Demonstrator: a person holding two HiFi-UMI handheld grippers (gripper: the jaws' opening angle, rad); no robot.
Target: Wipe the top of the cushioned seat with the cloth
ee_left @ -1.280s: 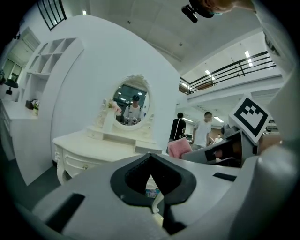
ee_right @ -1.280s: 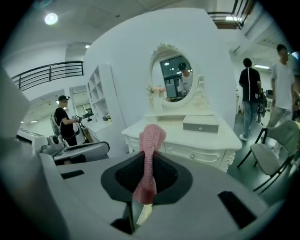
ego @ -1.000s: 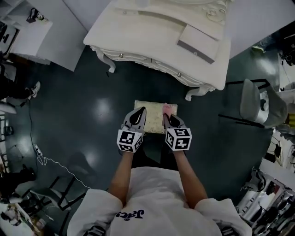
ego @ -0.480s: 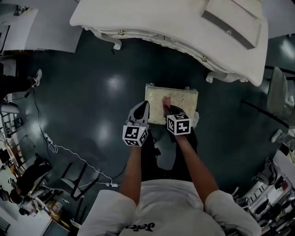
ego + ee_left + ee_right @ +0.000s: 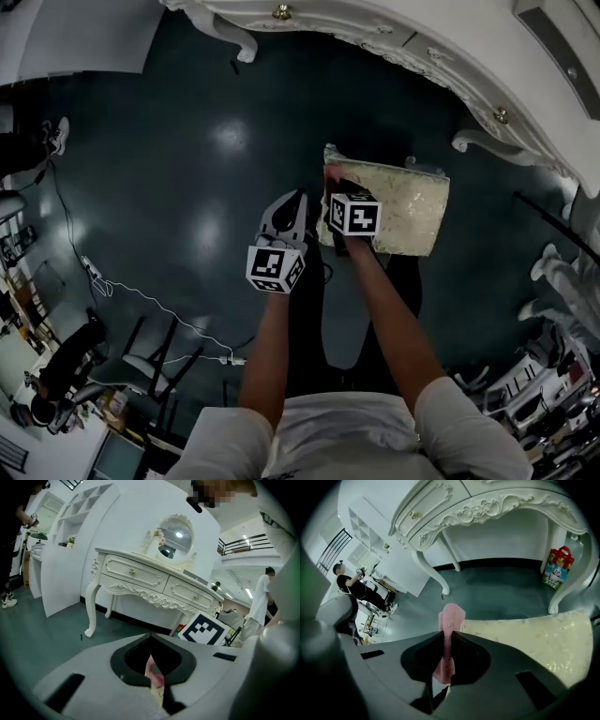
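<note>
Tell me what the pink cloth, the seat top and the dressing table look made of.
The cloth: soft knitted or waffle-weave fabric, matte; a fine bumpy texture shows. The seat top: cream upholstery fabric, faintly mottled, padded-looking. The dressing table: probably painted wood, smooth white with carved scrolls.

The cloth [image 5: 451,616] is coloured salmon pink, with a fine knitted texture. The cushioned seat [image 5: 543,639] is covered in pale cream, mottled with faint darker flecks. Matte grey shells with black recesses are seen on the left gripper [image 5: 154,674] and the right gripper [image 5: 447,648], and black-and-white square patterns on their marker cubes [image 5: 275,267]. The dressing table [image 5: 150,581] is painted ivory white, with carved scrollwork and gold knobs. The floor [image 5: 187,141] is finished in dark teal. A red bag [image 5: 557,569] is printed with a pale cartoon figure.
</note>
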